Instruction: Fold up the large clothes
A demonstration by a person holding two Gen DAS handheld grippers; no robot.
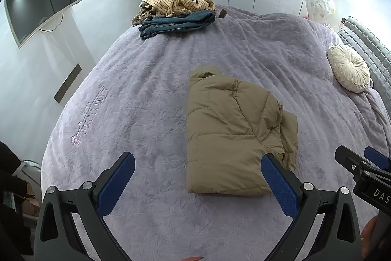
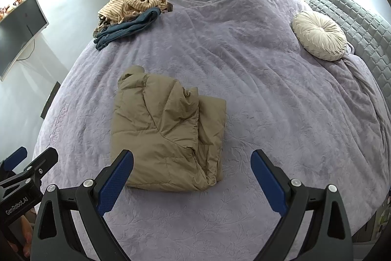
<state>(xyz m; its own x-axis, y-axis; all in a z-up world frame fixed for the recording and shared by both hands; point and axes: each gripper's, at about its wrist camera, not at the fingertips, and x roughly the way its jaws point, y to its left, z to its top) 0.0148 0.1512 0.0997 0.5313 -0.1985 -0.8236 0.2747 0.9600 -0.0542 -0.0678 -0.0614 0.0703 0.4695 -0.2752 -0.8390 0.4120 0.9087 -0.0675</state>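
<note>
Jacket [image 1: 234,131] lies folded on the bed [image 1: 151,80]; both the left gripper [image 1: 198,177] and right gripper [image 2: 191,174] hover just short of it, fingers spread wide, empty. Likely next: fetch from the unfolded pile [image 1: 176,9] beyond the jacket.

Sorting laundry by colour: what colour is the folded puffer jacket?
Khaki tan, plain; the puffer jacket shows best in the right wrist view.

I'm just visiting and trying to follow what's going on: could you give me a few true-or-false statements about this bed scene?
1. The tan jacket lies folded on the purple bedspread. True.
2. The left gripper clamps the jacket. False: it is open, holding nothing.
3. The right gripper is open. True.
4. The round cushion sits on the jeans. False: it lies apart, by the headboard.
</note>
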